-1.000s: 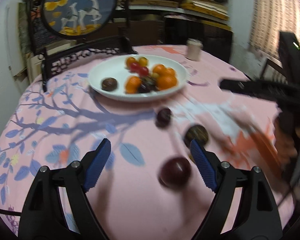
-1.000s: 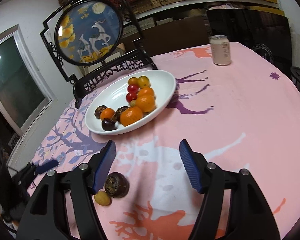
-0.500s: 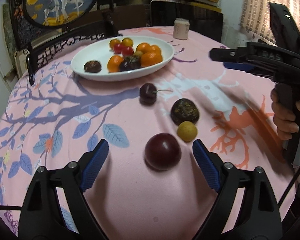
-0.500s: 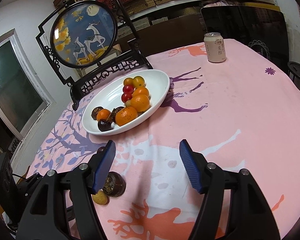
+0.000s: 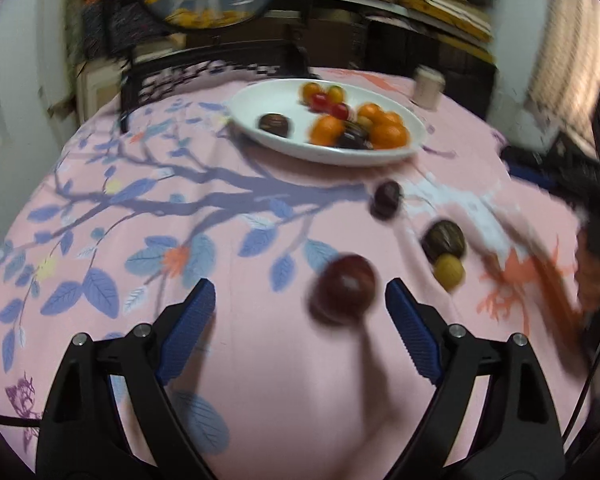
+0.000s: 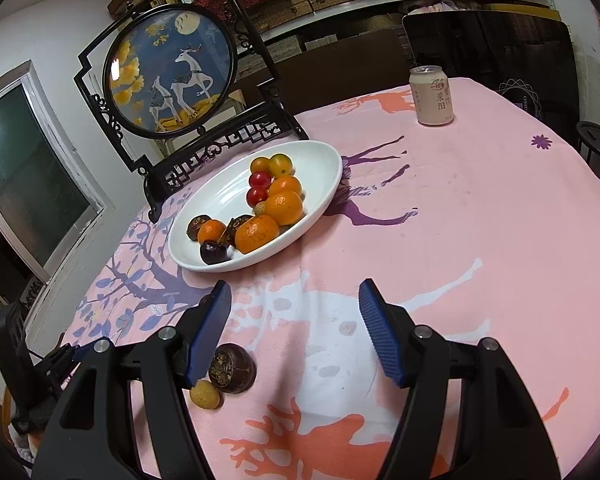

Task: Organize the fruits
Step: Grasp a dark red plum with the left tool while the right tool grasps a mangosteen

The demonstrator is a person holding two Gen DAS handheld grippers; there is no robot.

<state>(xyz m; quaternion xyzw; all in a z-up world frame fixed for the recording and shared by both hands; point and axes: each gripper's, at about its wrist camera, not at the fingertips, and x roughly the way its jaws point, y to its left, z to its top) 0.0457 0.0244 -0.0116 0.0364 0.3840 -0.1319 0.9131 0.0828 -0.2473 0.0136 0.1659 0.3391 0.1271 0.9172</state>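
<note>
A white oval plate holds oranges, cherry tomatoes and dark fruits. Loose on the pink tablecloth lie a dark red plum, a cherry, a brown passion fruit and a small yellow fruit. My left gripper is open and empty, with the plum just ahead between its fingers, nearer the right one. My right gripper is open and empty, its left finger above the passion fruit.
A drink can stands at the table's far side. A round deer screen on a black stand sits behind the plate. The other hand-held gripper shows at the right edge in the left wrist view.
The left wrist view has swung and blurred; the plum now sits closer to the right finger. The right gripper has held nearly still, edging slightly toward the plate.
</note>
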